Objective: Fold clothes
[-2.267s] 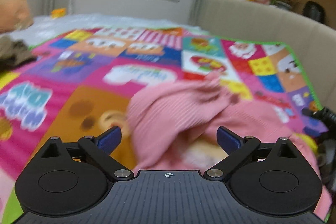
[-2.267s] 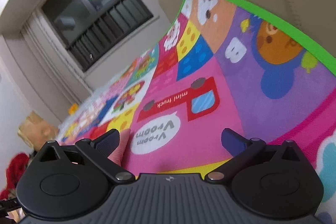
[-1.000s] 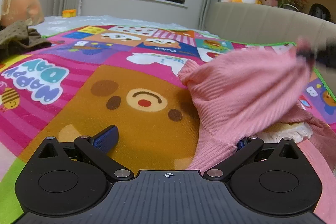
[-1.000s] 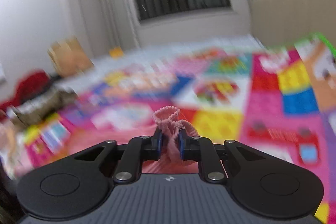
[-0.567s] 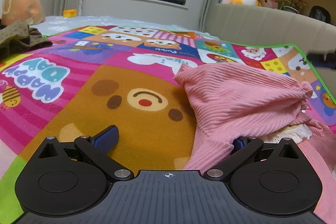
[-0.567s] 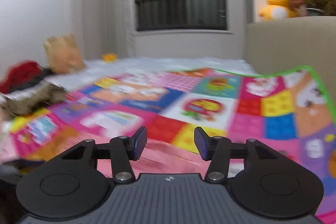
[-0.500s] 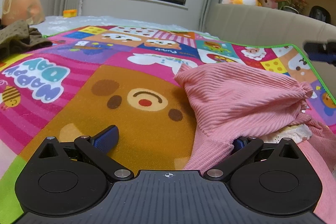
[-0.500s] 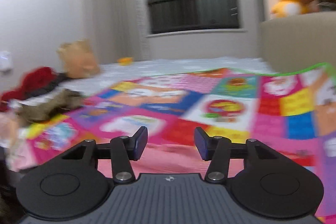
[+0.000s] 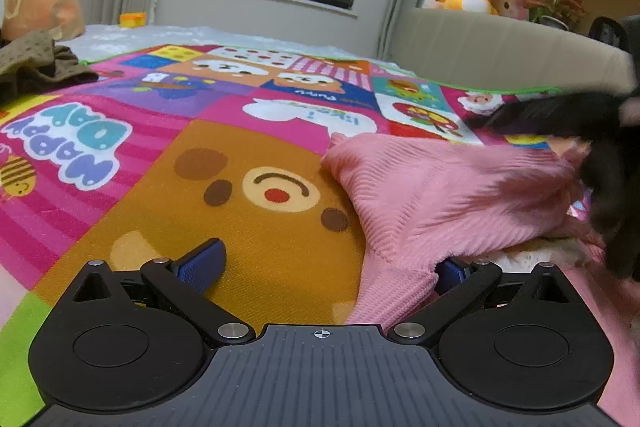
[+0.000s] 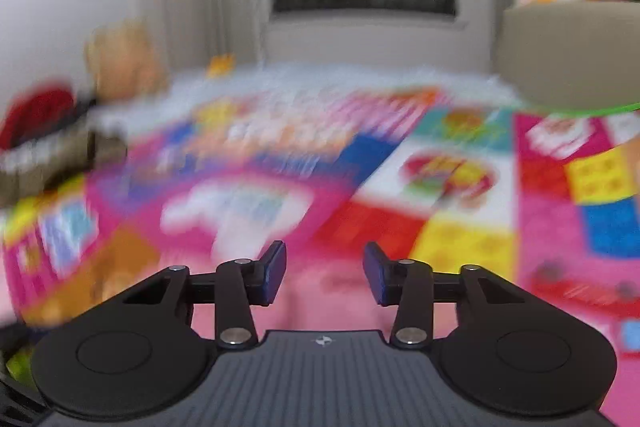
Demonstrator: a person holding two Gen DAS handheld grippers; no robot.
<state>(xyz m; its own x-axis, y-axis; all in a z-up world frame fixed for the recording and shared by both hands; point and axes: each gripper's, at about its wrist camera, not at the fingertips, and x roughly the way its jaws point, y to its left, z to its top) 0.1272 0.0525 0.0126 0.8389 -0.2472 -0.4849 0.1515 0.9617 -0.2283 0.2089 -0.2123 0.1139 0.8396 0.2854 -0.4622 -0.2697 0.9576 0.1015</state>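
**Fold barely begun, pink garment bunched**

Lying rumpled on the play mat [image 9: 256,251], draped over the right finger of the left gripper [image 9: 320,269] and heaped just ahead of it: the pink garment [image 9: 440,195]. Spread wide, gripping nothing, with cloth only resting across one pad. Right gripper [image 10: 324,273] also parted and empty, pink cloth blurred beneath its fingers. No neat fold visible; flattening and every fold apparently left.

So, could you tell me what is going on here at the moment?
A person is folding a pink ribbed garment on a colourful play mat. The left hand-held gripper sits open and low at the garment's near edge, cloth draped over its right finger. The right hand-held gripper is open, holding nothing, above the pink cloth; its view is blurred.
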